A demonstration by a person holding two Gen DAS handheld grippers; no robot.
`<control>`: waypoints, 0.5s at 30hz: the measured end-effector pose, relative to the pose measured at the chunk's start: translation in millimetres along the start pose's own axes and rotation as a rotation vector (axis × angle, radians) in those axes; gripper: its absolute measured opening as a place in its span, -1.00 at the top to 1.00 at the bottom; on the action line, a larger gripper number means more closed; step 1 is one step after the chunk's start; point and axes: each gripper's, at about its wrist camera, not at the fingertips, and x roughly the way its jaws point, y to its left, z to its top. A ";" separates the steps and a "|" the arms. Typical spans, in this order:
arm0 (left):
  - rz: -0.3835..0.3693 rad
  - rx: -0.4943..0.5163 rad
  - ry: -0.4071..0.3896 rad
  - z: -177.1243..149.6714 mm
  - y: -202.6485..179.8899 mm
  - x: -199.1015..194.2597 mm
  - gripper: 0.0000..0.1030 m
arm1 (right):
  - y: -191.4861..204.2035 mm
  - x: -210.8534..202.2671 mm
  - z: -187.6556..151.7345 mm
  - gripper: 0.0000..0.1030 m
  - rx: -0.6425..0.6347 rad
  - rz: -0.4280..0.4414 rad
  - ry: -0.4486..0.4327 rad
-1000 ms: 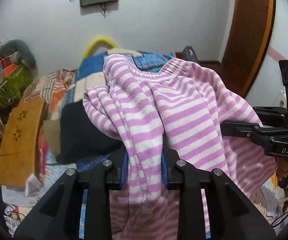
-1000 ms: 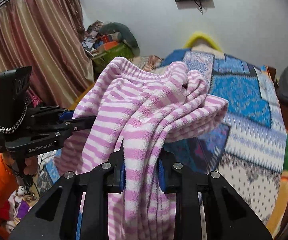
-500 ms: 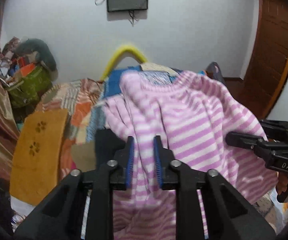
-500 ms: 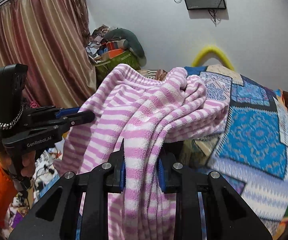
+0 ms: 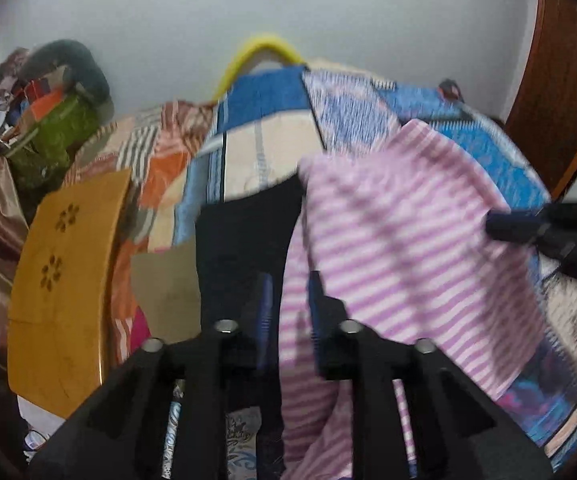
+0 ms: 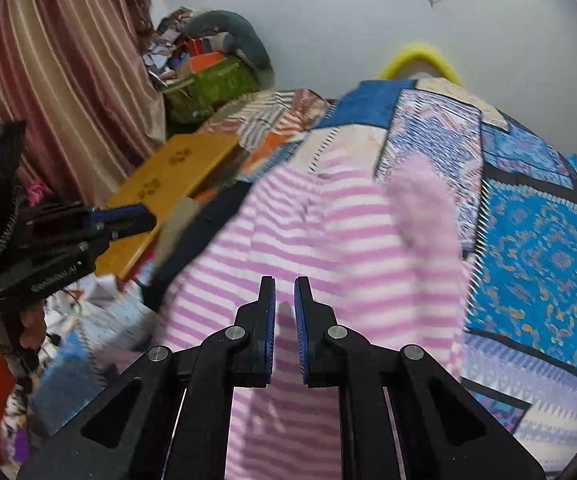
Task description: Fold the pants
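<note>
Pants, pink-and-white striped, lie spread on the patchwork bedspread, blurred in both views. Left gripper: jaws opening, a strip of the striped fabric running between the blue pads; contact with the pads cannot be told through the blur. Right gripper: jaws nearly together, the pants behind and below them, whether any cloth is pinched cannot be told. Lettering on the left gripper's body in the right wrist view is too smeared to read. Yellow wooden board stands beside the bed.
</note>
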 end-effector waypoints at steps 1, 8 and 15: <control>-0.001 -0.004 0.011 -5.3 1.2 5.3 0.20 | -7.0 -4.8 -4.3 0.82 0.011 -0.003 -0.001; -0.046 -0.087 -0.042 -18.1 7.8 5.4 -0.58 | -31.8 -36.2 -22.3 -0.27 0.015 -0.118 -0.071; -0.035 -0.106 0.036 -28.5 -2.6 34.0 -0.67 | -64.5 -11.6 -50.5 -0.33 0.085 -0.130 0.042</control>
